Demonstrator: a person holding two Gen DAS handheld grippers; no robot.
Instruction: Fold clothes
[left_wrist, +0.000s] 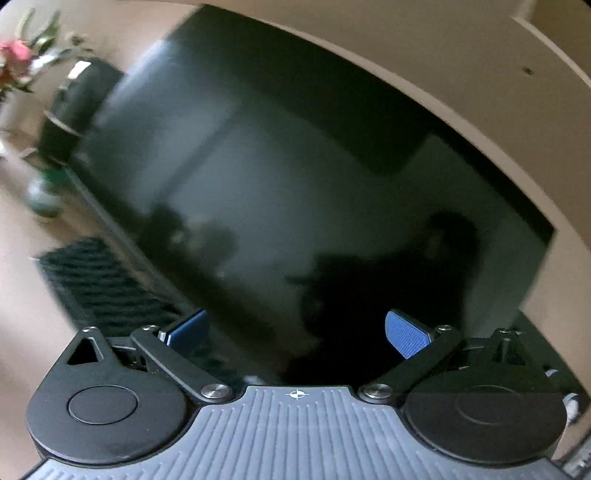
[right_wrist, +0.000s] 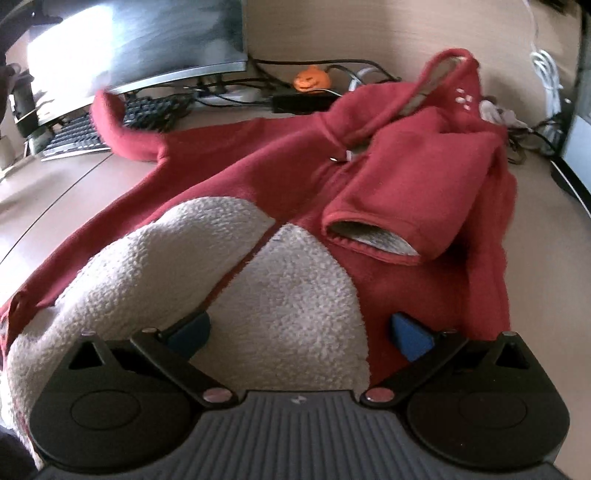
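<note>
A red fleece hooded garment with a cream fuzzy belly patch lies spread front-up on the desk in the right wrist view. Its right sleeve is folded across the chest, its left sleeve stretches toward the keyboard, and the hood lies at the far end. My right gripper is open and empty, just above the cream patch. My left gripper is open and empty, held up facing a dark monitor screen; no clothing shows in that view.
A monitor and a black keyboard stand at the desk's far left. An orange pumpkin toy, cables and a power strip lie behind the garment. Another screen edge is at the right. Pink flowers show left of the monitor.
</note>
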